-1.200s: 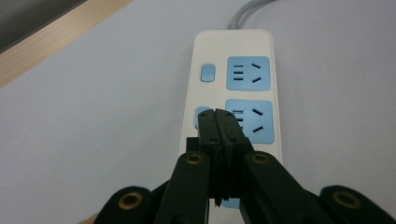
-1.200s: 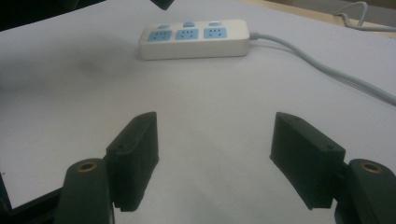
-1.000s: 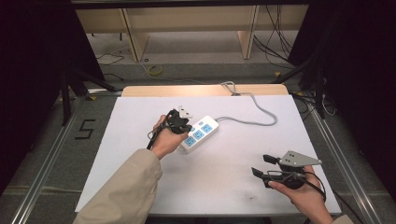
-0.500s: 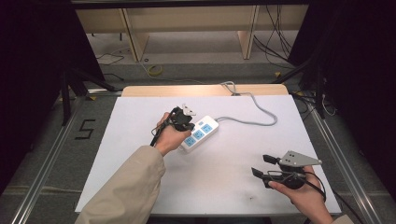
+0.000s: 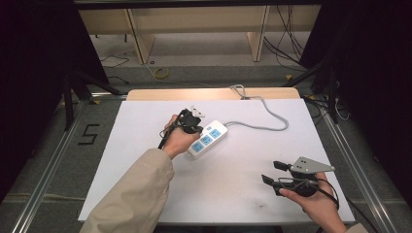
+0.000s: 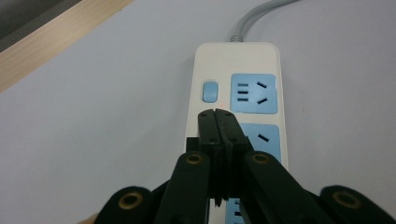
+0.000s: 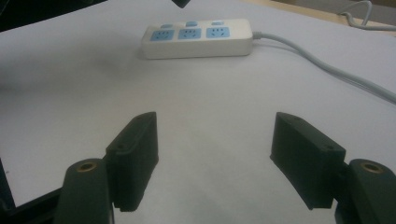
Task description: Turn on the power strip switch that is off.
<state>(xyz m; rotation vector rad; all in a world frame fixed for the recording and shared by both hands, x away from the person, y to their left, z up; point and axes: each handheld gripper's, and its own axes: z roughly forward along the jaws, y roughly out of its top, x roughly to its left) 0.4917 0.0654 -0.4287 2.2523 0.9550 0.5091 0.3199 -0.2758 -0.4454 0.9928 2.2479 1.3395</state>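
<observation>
A white power strip (image 5: 208, 139) with three blue sockets lies at the middle of the white table top (image 5: 233, 194). Its grey cord (image 5: 265, 122) runs off toward the far edge. My left gripper (image 5: 193, 125) hovers over the strip's left end. In the left gripper view its jaws are shut with nothing between them, the tips (image 6: 217, 115) just short of a blue switch button (image 6: 210, 91) on the strip (image 6: 238, 60). My right gripper (image 5: 273, 173) rests open near the front right. In the right gripper view it (image 7: 215, 135) faces the strip (image 7: 198, 37) from a distance.
A strip of wooden table edge (image 5: 194, 93) shows beyond the white top. Metal rails (image 5: 43, 189) run along both sides, with a "5" marked on the floor (image 5: 89, 134) at the left. Wooden shelf legs (image 5: 138, 39) and loose cables (image 5: 286, 43) lie behind the table.
My left gripper has crept slightly farther along the power strip. The right gripper has stayed put and stayed open.
</observation>
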